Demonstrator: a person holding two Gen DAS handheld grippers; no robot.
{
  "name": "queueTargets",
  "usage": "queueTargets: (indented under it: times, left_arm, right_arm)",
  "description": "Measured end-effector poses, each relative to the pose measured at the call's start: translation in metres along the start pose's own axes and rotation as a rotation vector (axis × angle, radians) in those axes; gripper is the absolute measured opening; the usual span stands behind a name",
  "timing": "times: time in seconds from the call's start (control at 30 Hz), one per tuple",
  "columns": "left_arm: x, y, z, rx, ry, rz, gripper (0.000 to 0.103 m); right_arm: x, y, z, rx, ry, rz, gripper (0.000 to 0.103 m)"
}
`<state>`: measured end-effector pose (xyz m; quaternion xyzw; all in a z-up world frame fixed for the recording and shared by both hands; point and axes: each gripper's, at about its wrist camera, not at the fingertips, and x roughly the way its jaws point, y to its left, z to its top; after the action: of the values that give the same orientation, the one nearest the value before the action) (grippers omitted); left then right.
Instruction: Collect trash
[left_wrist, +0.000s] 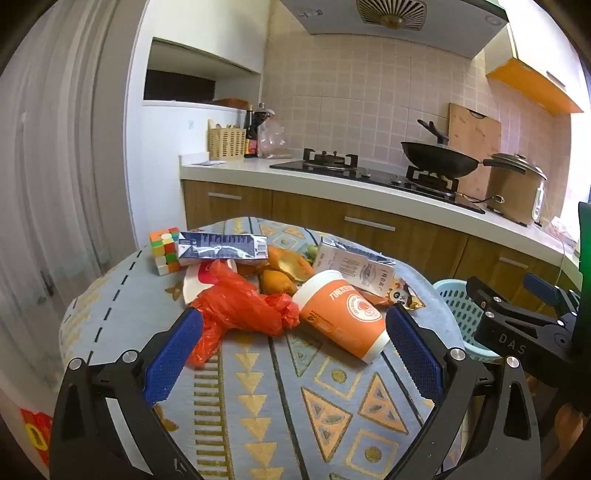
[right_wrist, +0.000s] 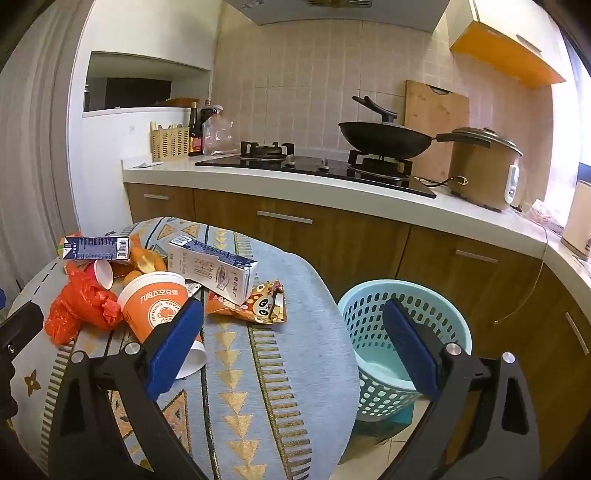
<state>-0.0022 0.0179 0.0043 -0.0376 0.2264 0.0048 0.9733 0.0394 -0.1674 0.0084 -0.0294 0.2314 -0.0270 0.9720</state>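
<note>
Nothing looks collected yet: the bin (right_wrist: 402, 332), off the tabletop's right edge, looks empty. Cup (left_wrist: 341, 317), bag (left_wrist: 240, 310), 2 cartons and wrapper (right_wrist: 255, 306) crowd the far edge. Both grippers (left_wrist: 295, 343) (right_wrist: 295, 339) gape, holding nothing.

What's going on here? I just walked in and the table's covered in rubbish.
A person with a gripper in each hand is about to clear trash off the table. Both the left gripper and the right gripper are open and holding nothing. The pile is untouched: an orange paper cup on its side, a red plastic bag, two milk cartons, peels and a snack wrapper. The blue basket beside the table looks empty.
</note>
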Motion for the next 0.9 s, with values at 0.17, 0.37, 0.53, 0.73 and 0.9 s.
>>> queueTargets:
  times: [0.17, 0.37, 0.53, 0.73, 0.9]
  left_arm:
    - [0.0003, -0.0005, -0.0006, 0.000, -0.001, 0.001, 0.095]
    - [0.0011, 0.0000, -0.0017, 0.000, 0.004, -0.001, 0.095]
    - [0.0007, 0.0049, -0.0011, -0.009, 0.007, 0.002, 0.095]
    - [0.0036, 0.0070, -0.0023, -0.019, 0.012, 0.004, 0.095]
    - [0.0053, 0.0072, -0.0028, -0.023, 0.016, 0.005, 0.095]
  right_arm:
    - [0.0006, 0.0011, 0.0005, -0.001, 0.001, 0.006, 0.093]
    - [0.0022, 0.0023, 0.0004, -0.007, 0.004, 0.013, 0.093]
    - [0.0014, 0.0033, 0.0000, -0.007, 0.002, 0.018, 0.093]
    - [0.0028, 0.0038, -0.0007, -0.004, 0.013, 0.025, 0.093]
    - [0.0043, 0.0042, -0.0024, -0.004, 0.019, 0.025, 0.093]
